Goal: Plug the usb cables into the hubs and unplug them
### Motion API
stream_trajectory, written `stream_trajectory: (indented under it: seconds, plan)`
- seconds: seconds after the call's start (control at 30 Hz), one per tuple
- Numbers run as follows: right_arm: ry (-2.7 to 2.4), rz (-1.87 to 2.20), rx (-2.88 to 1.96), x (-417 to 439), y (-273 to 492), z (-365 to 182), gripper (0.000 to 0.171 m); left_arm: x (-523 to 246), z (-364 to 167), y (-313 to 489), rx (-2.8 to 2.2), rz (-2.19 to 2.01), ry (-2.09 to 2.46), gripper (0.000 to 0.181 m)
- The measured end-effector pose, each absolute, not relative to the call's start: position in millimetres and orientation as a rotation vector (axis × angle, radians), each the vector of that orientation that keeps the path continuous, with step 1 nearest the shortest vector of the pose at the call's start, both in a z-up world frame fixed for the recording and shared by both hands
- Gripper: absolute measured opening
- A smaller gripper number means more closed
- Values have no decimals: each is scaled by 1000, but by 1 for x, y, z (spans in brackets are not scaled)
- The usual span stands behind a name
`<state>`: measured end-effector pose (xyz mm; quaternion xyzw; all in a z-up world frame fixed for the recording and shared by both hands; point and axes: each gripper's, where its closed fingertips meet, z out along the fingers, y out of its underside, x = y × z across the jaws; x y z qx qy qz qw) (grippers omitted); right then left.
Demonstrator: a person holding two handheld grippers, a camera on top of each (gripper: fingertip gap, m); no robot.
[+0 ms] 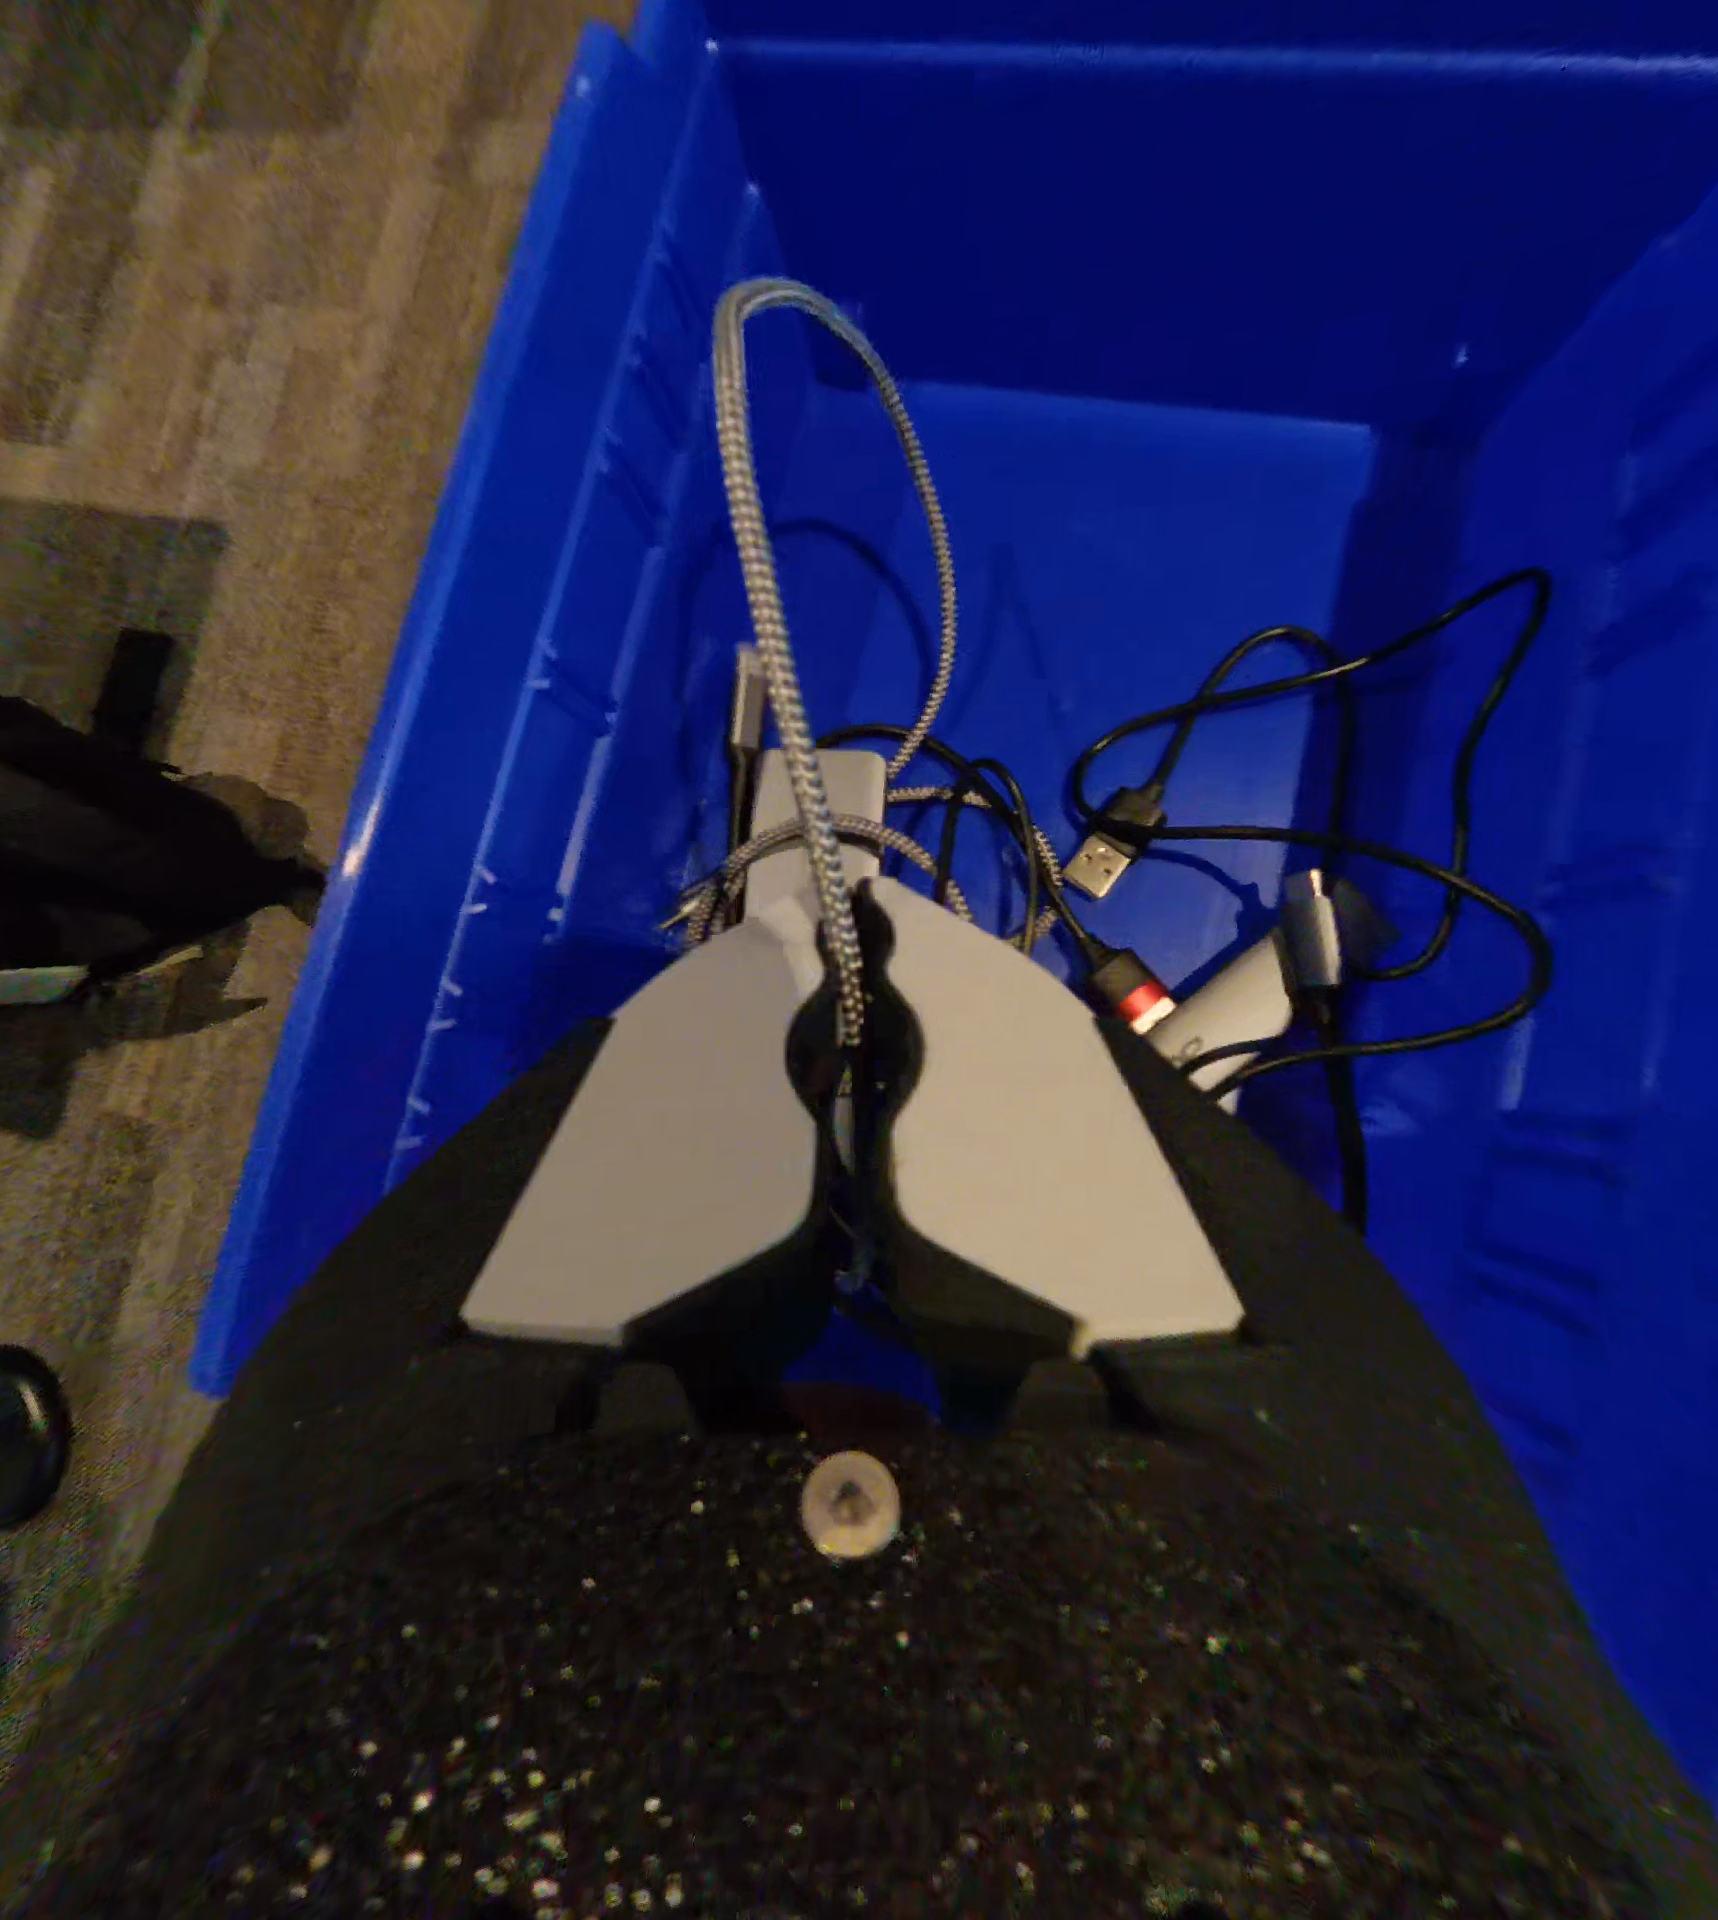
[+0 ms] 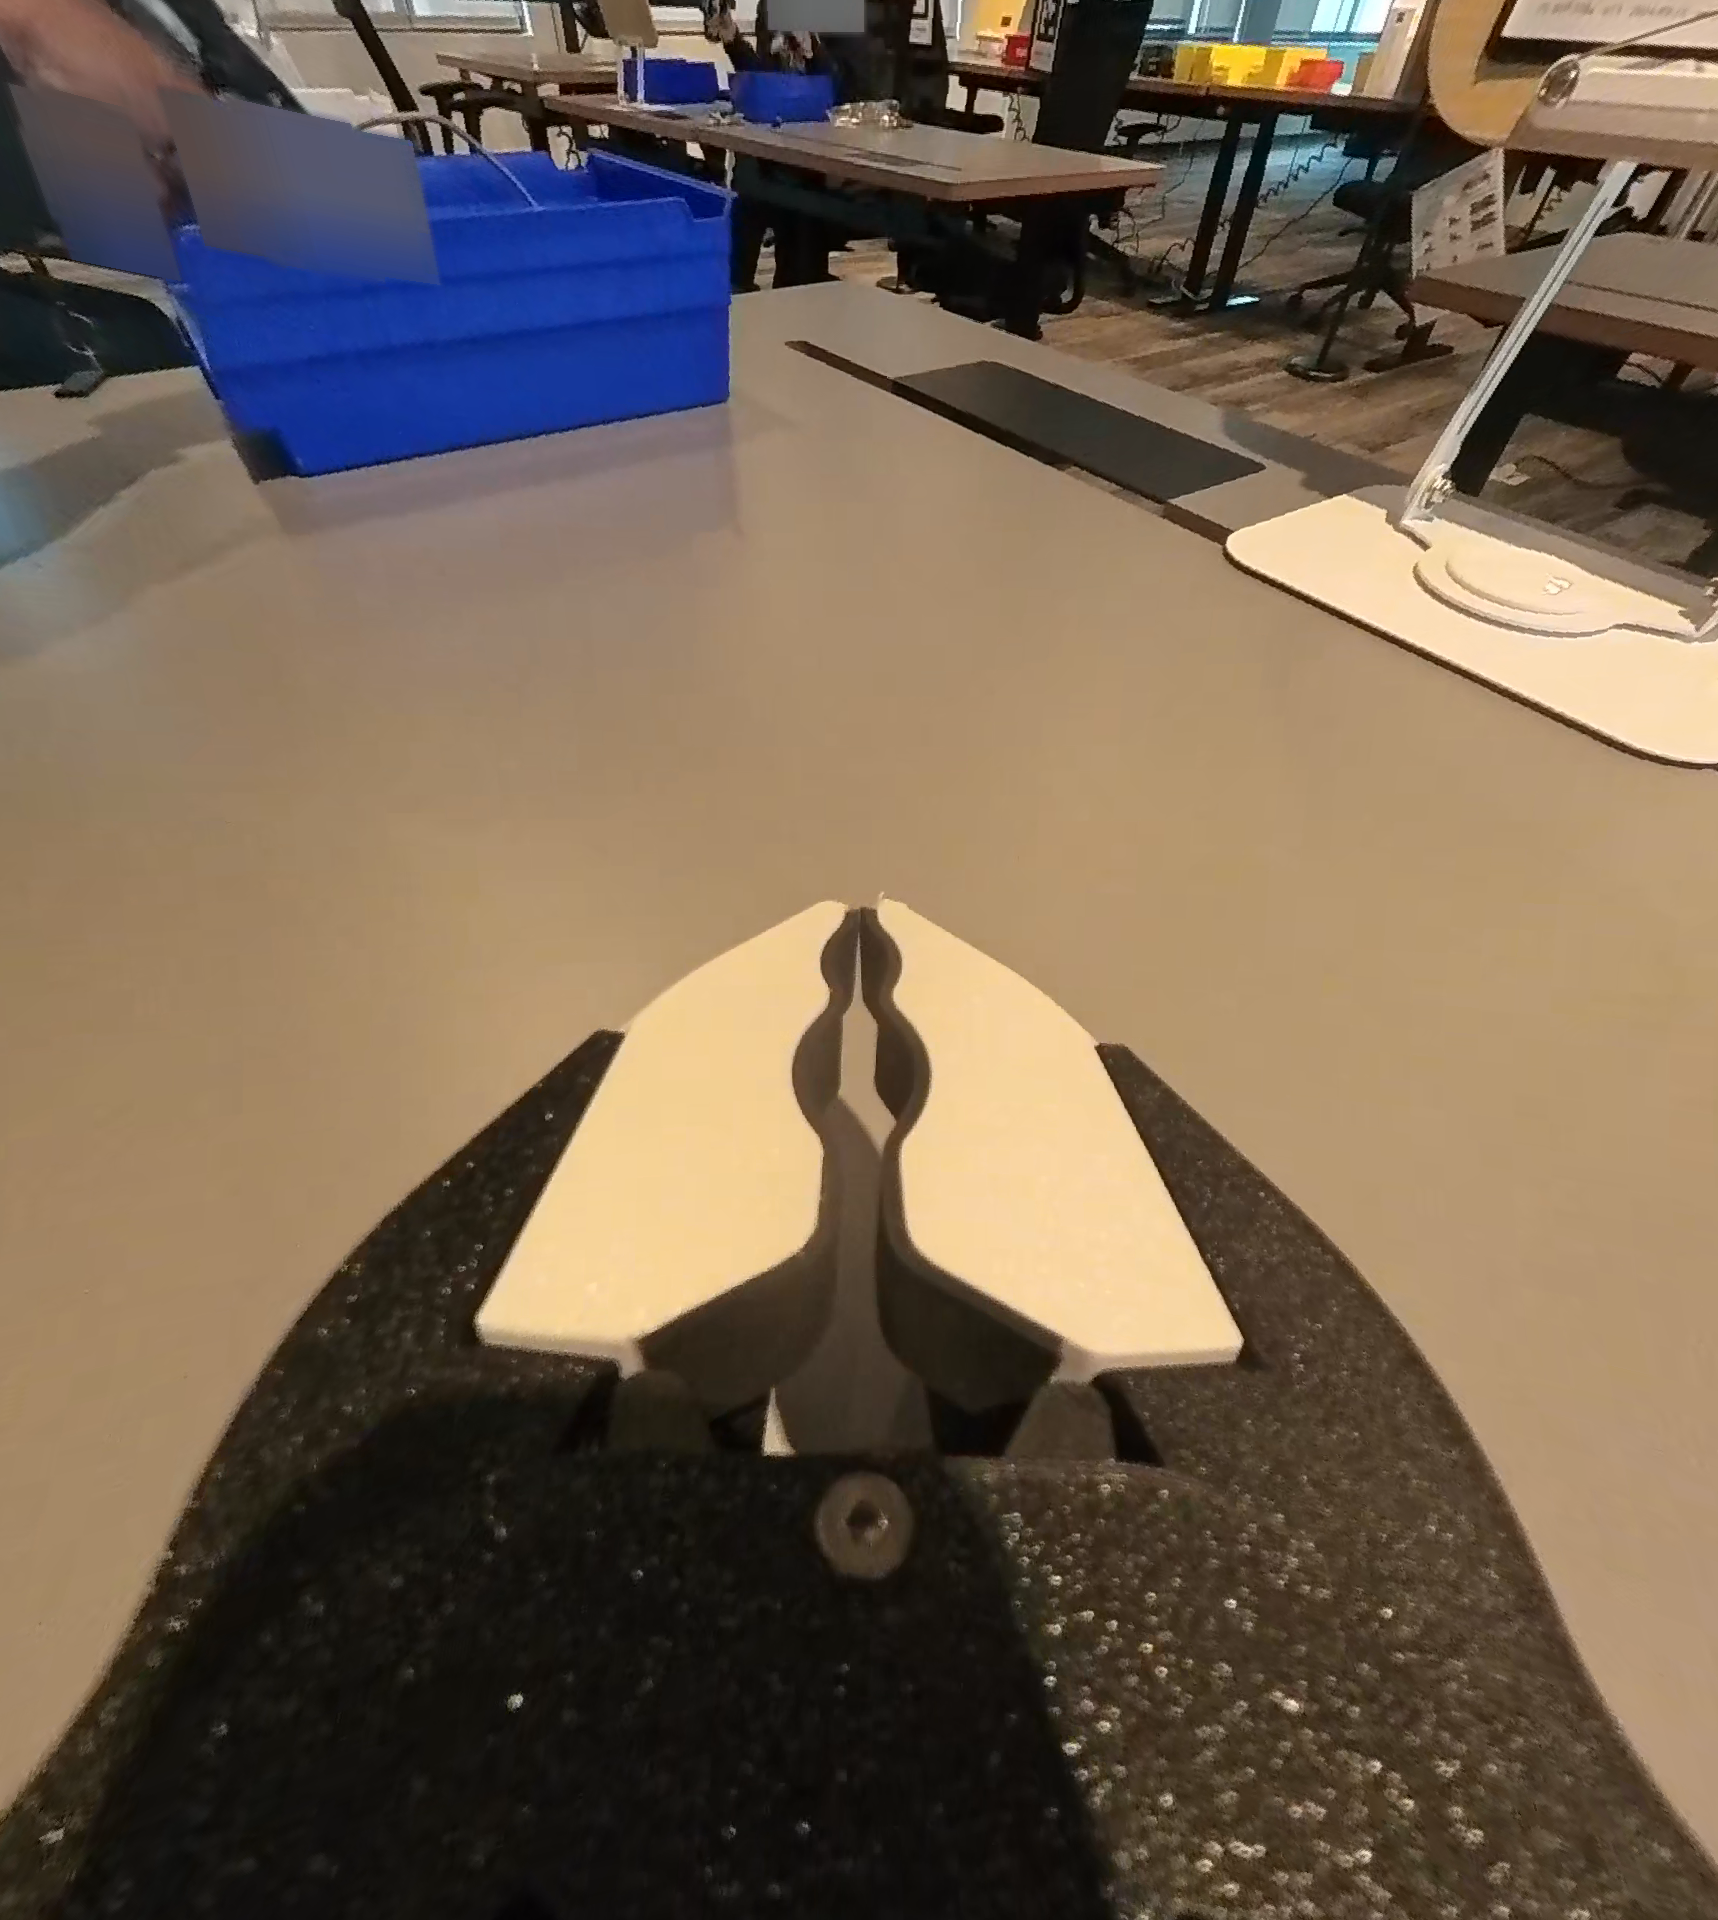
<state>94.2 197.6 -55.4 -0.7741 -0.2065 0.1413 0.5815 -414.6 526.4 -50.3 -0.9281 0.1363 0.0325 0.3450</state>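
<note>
Grey braided usb cable (image 1: 839,727) pinched in my left claw (image 1: 847,914), lifted over blue plastic bin (image 1: 1613,727) w/ grey hubs (image 1: 819,800). Fetch step, I judge; next: carry to bench (image 2: 626,727). Right claw (image 2: 863,909) pressed together, empty.

The left gripper (image 1: 850,904) covers the near floor of the blue bin (image 1: 1094,260), so whatever lies under its fingers cannot be seen. The braided grey cable (image 1: 782,623) runs down between the fingertips and is lost in the dark gap behind them; its near end is hidden. Just ahead of the tips, only the top of a grey hub (image 1: 819,805) shows past the cable. To the right of the fingers, a second grey hub (image 1: 1213,1013) is partly covered by the right finger. In the right wrist view, far ahead and left of the right gripper (image 2: 863,914), the bin's contents are hidden behind its wall.
</note>
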Motion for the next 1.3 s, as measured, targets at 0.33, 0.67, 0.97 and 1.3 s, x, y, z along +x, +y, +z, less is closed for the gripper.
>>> stream_trajectory:
  seconds: [0.33,0.67,0.97,1.3]
  plan:
    - [-489,328,-1807,93,197,-55,0,-382,79,523,-2001,168,430,0]
    - [-492,333,-1809,93,196,-56,1,-349,203,503,-1655,123,464,0]
    - [-492,332,-1813,93,196,-56,1,-292,330,467,-1354,69,555,0]
    - [-504,328,-1812,92,195,-57,1,-234,438,426,-1130,106,652,0]
